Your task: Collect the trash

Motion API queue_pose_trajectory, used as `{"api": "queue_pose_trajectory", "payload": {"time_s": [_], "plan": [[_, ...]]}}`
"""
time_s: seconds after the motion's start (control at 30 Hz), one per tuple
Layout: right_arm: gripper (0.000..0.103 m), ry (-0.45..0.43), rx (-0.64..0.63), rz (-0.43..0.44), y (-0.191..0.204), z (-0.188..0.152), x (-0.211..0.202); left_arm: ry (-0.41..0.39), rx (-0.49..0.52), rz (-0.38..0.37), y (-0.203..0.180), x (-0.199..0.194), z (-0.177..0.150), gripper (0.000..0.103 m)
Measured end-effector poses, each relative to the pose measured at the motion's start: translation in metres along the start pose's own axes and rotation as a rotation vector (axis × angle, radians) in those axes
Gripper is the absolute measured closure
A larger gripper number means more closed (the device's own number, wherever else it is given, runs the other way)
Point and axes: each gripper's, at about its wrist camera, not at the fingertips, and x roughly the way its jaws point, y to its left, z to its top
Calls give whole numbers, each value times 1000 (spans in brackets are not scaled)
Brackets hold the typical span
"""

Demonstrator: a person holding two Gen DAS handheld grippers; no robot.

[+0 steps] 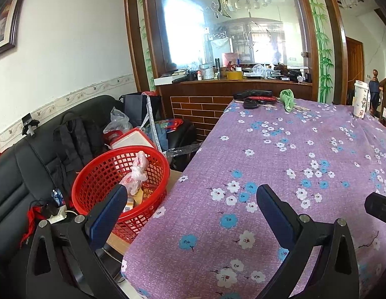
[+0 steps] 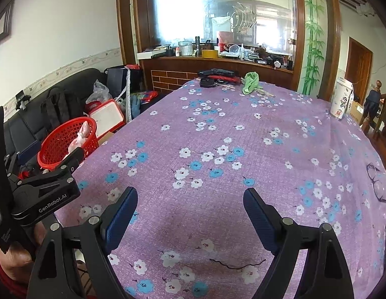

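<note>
A red mesh basket (image 1: pixel 93 177) stands at the table's left edge and holds a crumpled plastic bag (image 1: pixel 138 174) and paper scraps. It also shows in the right wrist view (image 2: pixel 60 144). My left gripper (image 1: pixel 190 196) is open and empty, over the table's left edge beside the basket. My right gripper (image 2: pixel 190 199) is open and empty above the purple flowered tablecloth (image 2: pixel 218 137). The left gripper's body (image 2: pixel 43 186) shows at the left of the right wrist view. A paper cup (image 2: pixel 341 99) stands at the far right and a green cloth (image 2: pixel 250 82) lies at the far end.
A black sofa (image 1: pixel 31 159) piled with bags sits left of the table. Black items (image 1: pixel 252 94) lie at the table's far end. Glasses (image 2: pixel 377 182) lie near the right edge. A cluttered wooden counter (image 1: pixel 230 74) stands behind.
</note>
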Motion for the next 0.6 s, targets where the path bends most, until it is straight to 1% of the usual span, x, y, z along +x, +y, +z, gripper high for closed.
{"api": "queue_pose_trajectory", "payload": {"time_s": [0.53,0.6], "plan": [[13,2,14,-8,-3,-1,0,2,4,-11,-2,0,-1,0],[13,2,16,-12,-4,-1,0,5,10,3,-2,1,-2,0]]}}
